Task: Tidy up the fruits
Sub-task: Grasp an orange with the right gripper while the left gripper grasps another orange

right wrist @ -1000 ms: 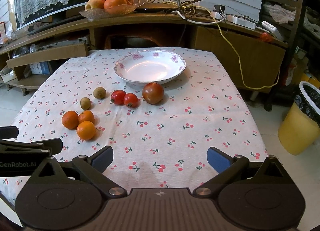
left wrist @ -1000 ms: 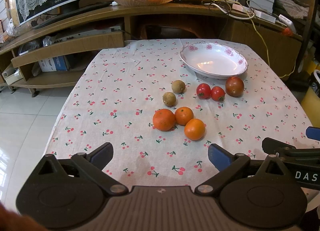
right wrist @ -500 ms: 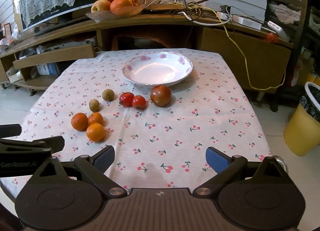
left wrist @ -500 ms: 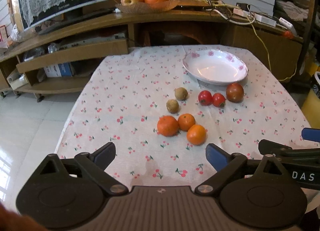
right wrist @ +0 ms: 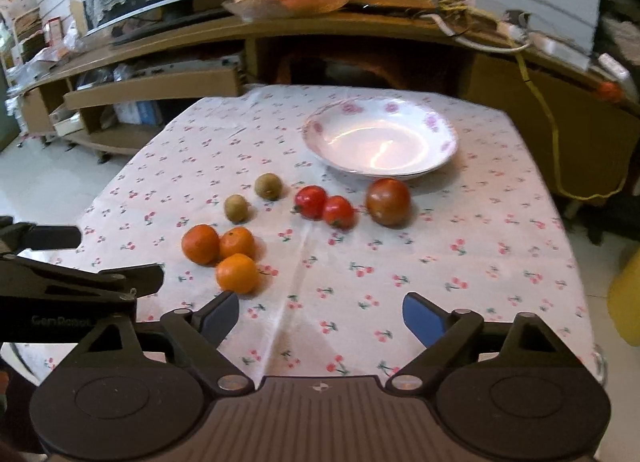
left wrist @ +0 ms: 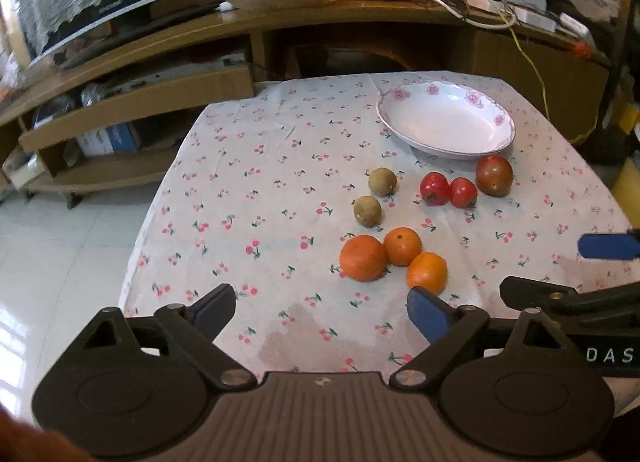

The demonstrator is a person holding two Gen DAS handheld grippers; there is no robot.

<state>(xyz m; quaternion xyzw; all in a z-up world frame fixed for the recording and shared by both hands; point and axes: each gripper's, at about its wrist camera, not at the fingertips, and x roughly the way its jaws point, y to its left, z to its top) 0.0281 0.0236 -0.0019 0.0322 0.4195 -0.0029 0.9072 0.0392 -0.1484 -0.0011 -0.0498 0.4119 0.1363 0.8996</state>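
Just ahead of both gaping tongs [left wrist: 322, 308], oranges [left wrist: 394, 258]

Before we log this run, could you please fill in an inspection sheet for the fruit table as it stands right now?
Surface: table with cherry-print tablecloth, a faint stain near its front edge.
Job's things: white floral plate, nothing in it; three oranges clustered; two brown fruits apart; two red tomatoes touching; one darker tomato just in front of the plate.
Clutter: nothing seen on the table.
Grippers: left gripper and right gripper open, holding nothing, at the near edge.
Cables: tangled wires on the cabinet, yellow cord hanging down.
Surroundings: wooden cabinet with a fruit tray; yellow bin at right.
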